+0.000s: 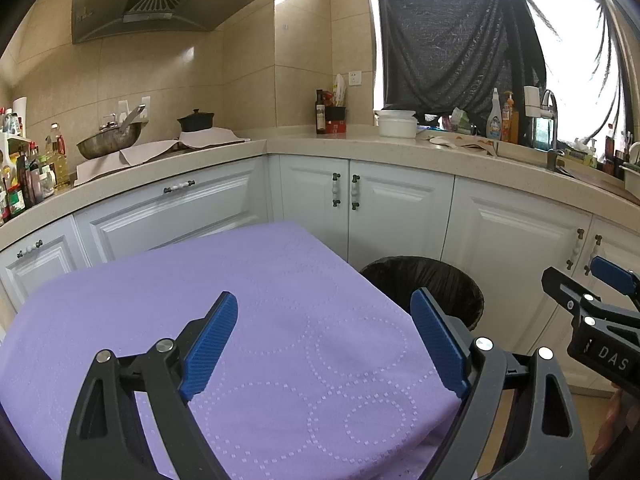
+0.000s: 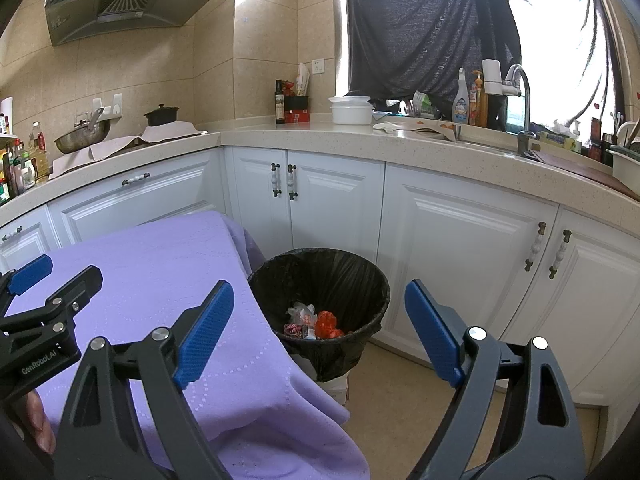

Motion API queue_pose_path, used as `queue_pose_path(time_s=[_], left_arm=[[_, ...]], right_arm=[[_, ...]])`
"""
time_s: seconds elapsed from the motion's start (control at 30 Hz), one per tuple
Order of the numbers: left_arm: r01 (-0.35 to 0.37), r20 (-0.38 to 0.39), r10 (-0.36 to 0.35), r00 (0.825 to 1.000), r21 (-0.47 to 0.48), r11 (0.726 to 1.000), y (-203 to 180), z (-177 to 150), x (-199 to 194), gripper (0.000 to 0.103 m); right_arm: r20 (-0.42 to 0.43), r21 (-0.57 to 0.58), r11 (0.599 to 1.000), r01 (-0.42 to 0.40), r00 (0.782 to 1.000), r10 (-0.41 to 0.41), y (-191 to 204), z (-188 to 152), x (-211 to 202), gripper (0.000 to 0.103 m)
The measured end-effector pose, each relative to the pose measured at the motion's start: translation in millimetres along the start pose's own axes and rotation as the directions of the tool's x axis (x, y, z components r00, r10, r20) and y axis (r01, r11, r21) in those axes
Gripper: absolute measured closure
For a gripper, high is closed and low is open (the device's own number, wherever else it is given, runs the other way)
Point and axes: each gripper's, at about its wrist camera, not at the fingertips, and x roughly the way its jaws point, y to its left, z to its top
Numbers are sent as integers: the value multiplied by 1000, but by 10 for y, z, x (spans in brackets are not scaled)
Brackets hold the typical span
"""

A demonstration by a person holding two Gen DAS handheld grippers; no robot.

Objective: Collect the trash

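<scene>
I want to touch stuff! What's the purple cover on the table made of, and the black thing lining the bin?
The purple cover looks like soft woven cloth, matte: it drapes in loose folds over the table's corner and has dotted circles stitched or printed in. The black liner inside the bin looks like thin plastic film: it is crinkled and slightly shiny, folded over the rim.

- Range hood (image 1: 160, 4) high on tiled wall.
- Steel wok (image 1: 108, 140) and black pot (image 1: 195, 119) on the left worktop (image 1: 224, 152).
- White lidded container (image 2: 351, 110) near window.
- Dark curtain (image 2: 424, 28) over window.
- Faucet (image 2: 520, 92) at right.
- White cabinets (image 2: 460, 248) below.
</scene>
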Motion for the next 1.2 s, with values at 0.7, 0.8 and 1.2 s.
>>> queue_pose_path(time_s=[0.7, 0.8, 1.2], left_arm=[[2, 25, -1, 1000, -28, 1000, 55, 61, -11, 13], [6, 9, -5, 1000, -33, 999, 62, 50, 26, 12], [1, -11, -1, 1000, -7, 1000, 96, 21, 85, 12]], right_arm=[[-3, -1, 1000, -1, 1000, 1, -2, -2, -13, 18], [-6, -2, 1000, -3, 1000, 3, -21, -2, -14, 18], [-15, -14, 1000, -17, 1000, 17, 41, 0, 86, 18]])
